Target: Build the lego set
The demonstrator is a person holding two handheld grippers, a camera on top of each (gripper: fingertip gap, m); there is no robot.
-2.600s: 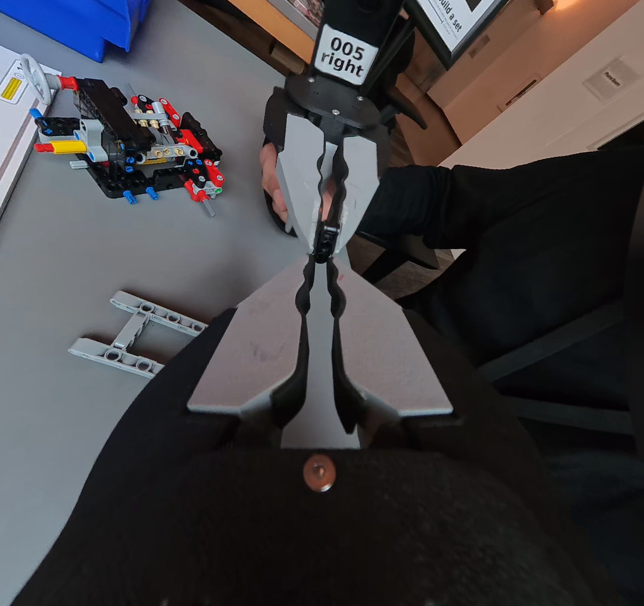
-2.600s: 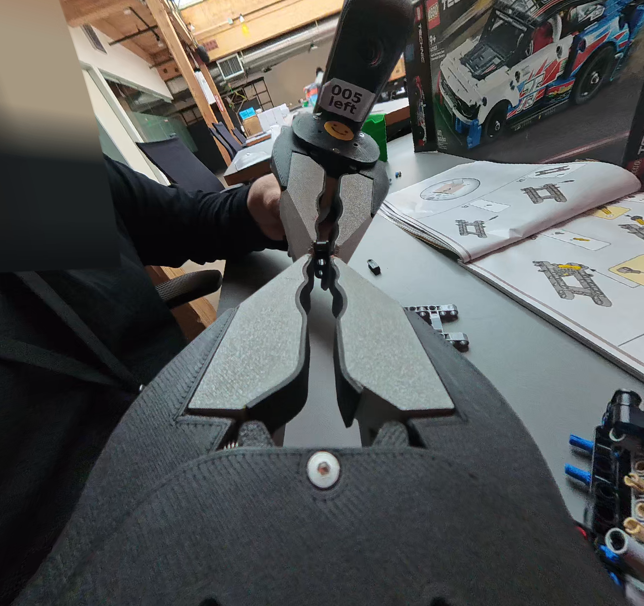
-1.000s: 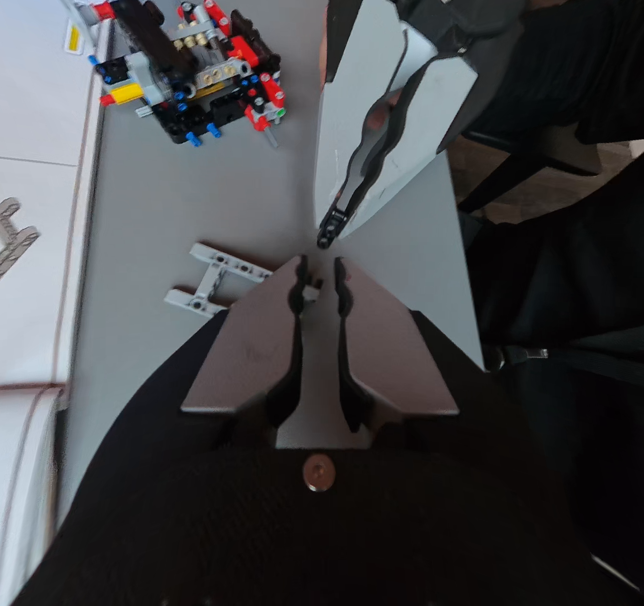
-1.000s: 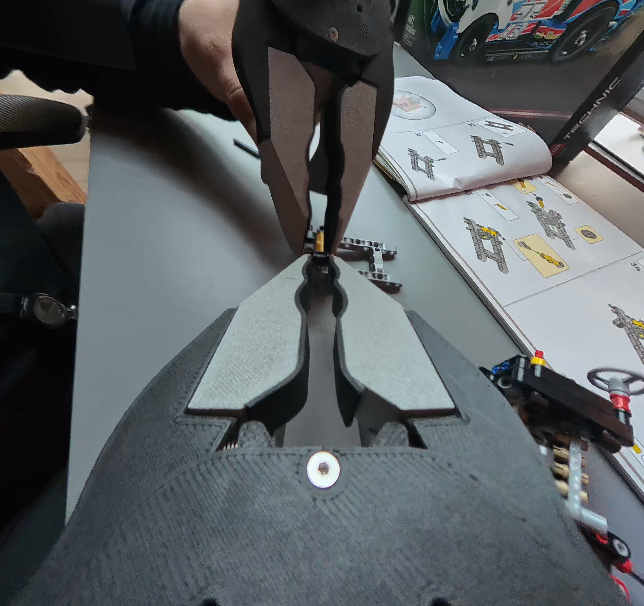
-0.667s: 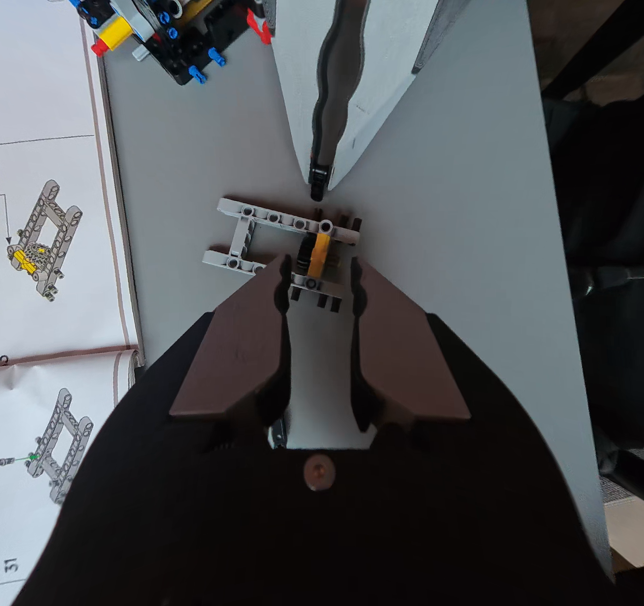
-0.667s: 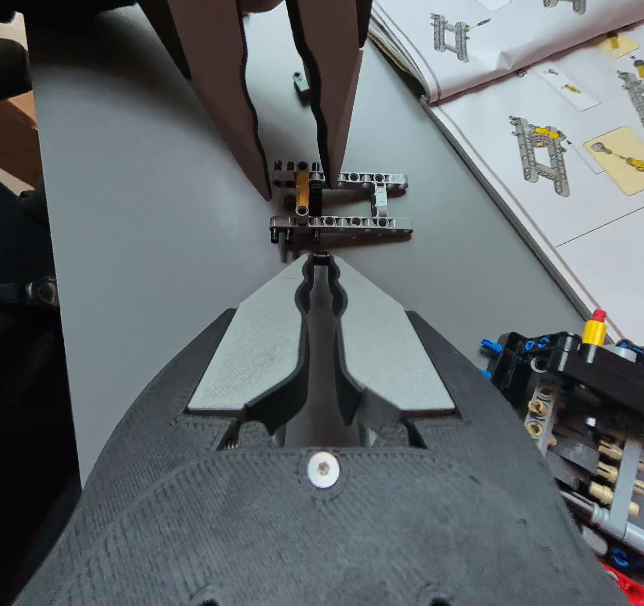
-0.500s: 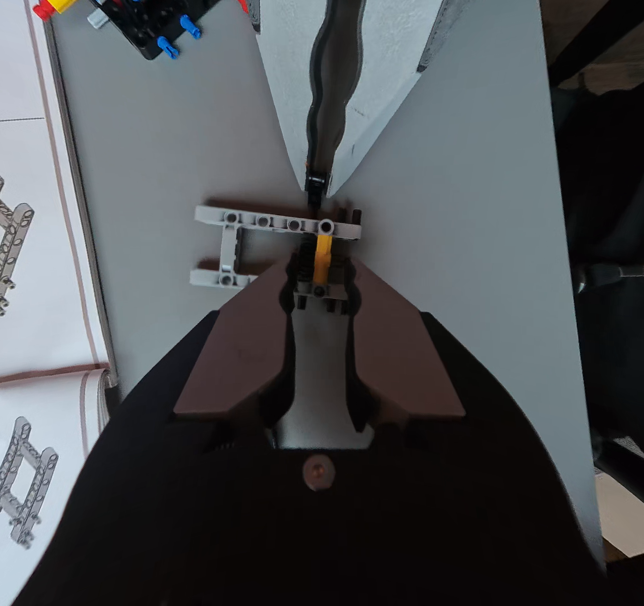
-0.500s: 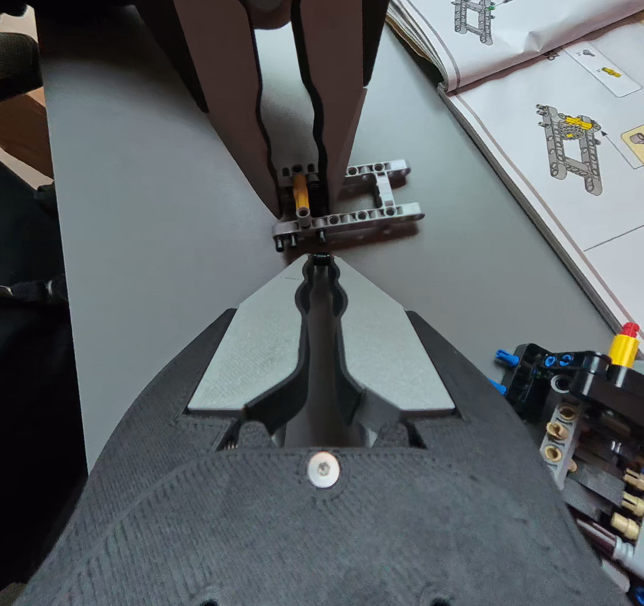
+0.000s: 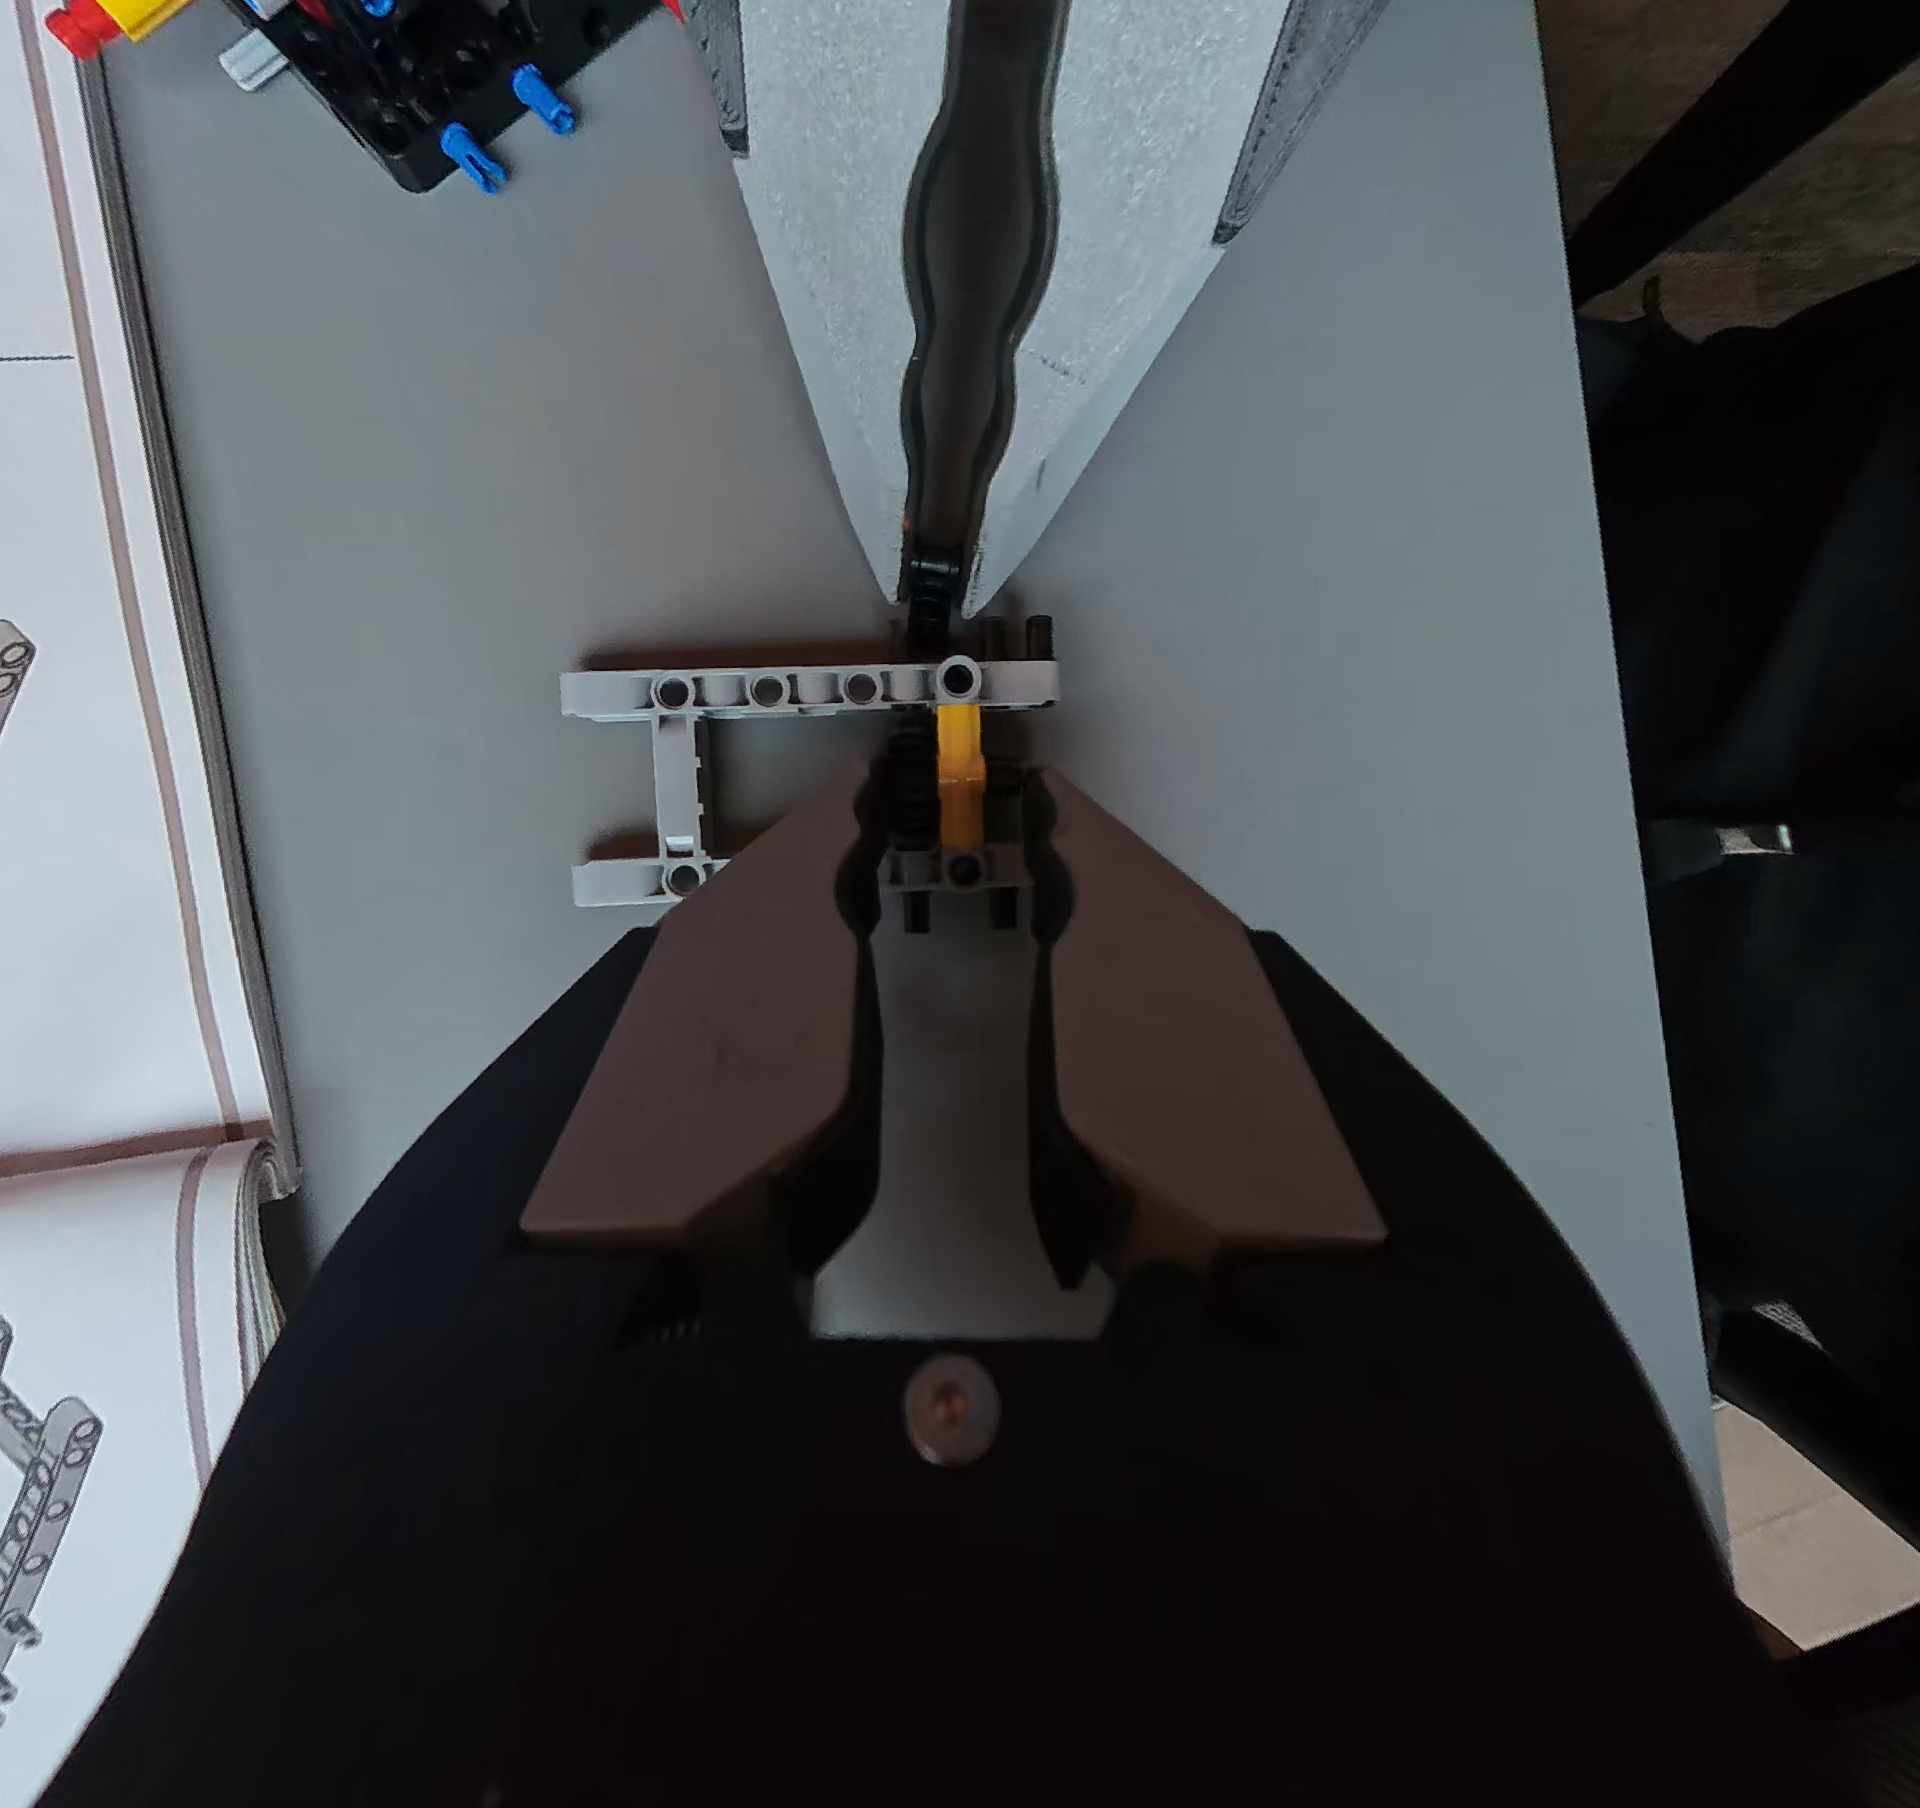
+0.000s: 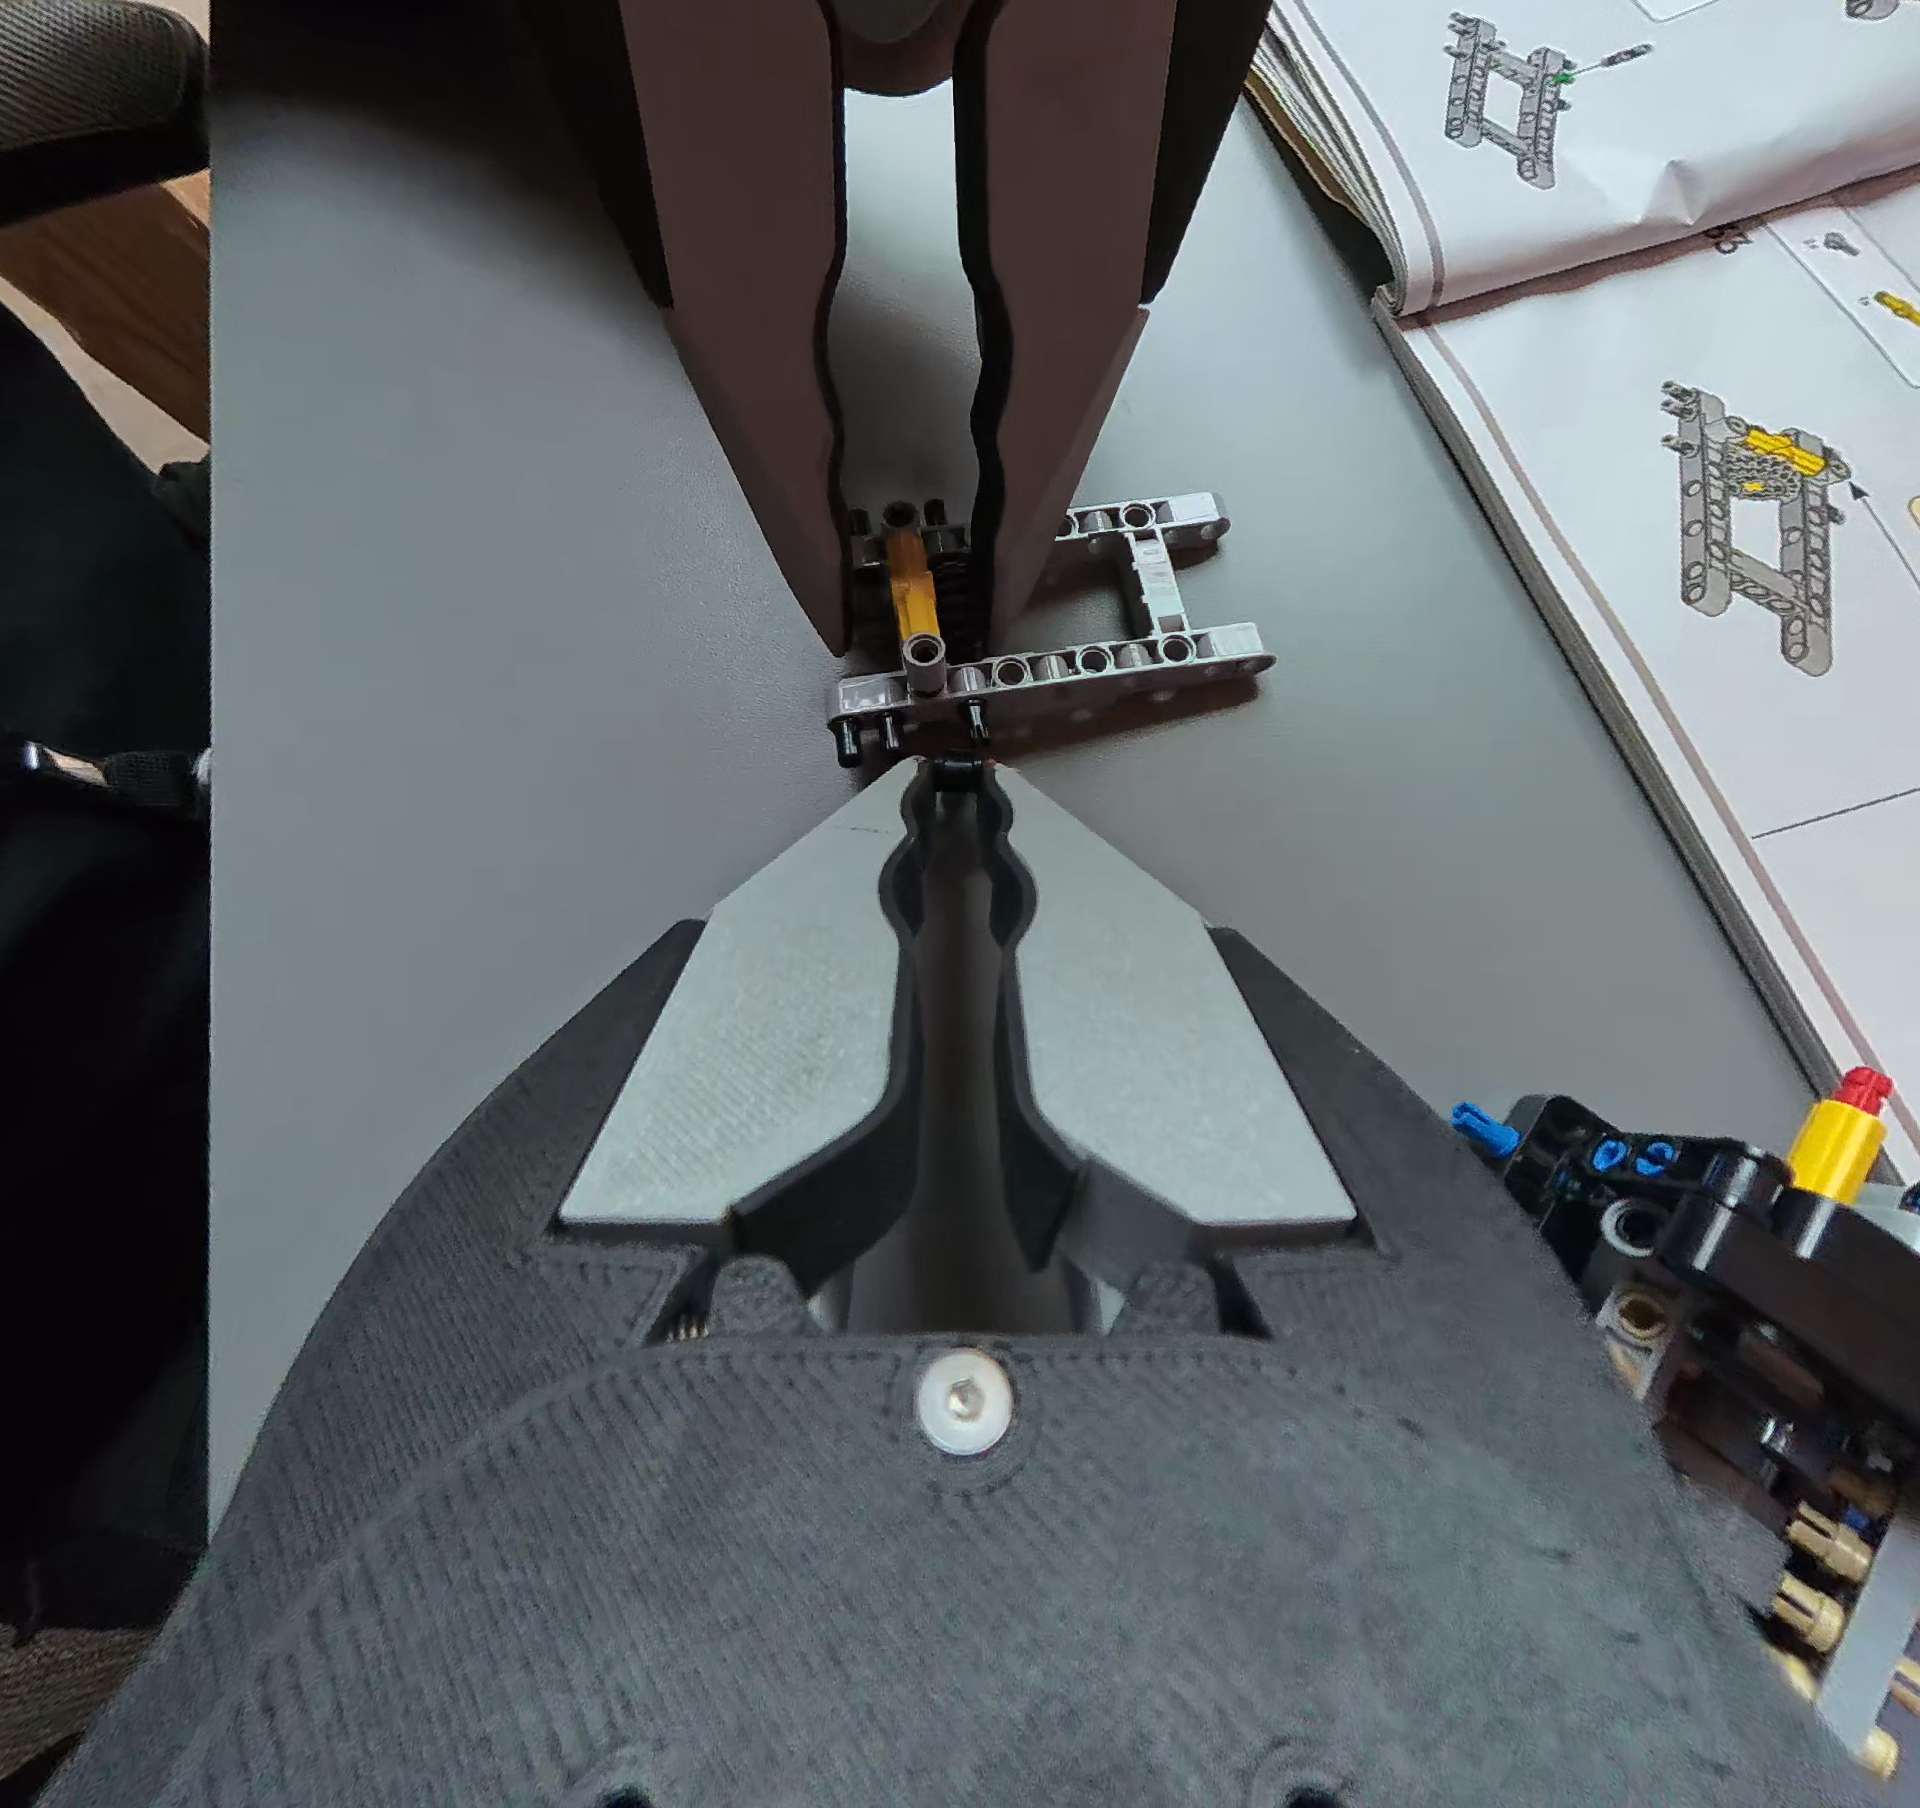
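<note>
A grey ladder-shaped frame point(image 9: 769, 690) lies flat on the grey table, with a yellow connector point(image 9: 958, 771) and a black gear point(image 9: 907, 782) between its two beams at one end. My left gripper point(image 9: 954, 802) stands over that end, its fingers tight on either side of the yellow connector and gear. My right gripper point(image 9: 935, 605) is shut on a small black pin point(image 9: 928, 595) whose tip touches the outer side of the far beam. The right wrist view shows the frame point(image 10: 1101, 662), the pin point(image 10: 956, 776) in my right gripper point(image 10: 954, 782), and the left gripper point(image 10: 920, 631).
A partly built black model with blue pins and a yellow-and-red knob sits nearby point(image 9: 416, 23) point(image 10: 1714, 1259). An open instruction booklet point(image 9: 83, 719) point(image 10: 1662, 615) lies beside the frame. The table edge point(image 9: 1600, 823) runs close to the frame, with a dark chair beyond. My two grippers' fingertips are within a few centimetres of each other.
Both grippers came down from mid-air to the frame. The left let go of the pin and closed around the frame's yellow end. The right brought the pin against the far beam.
</note>
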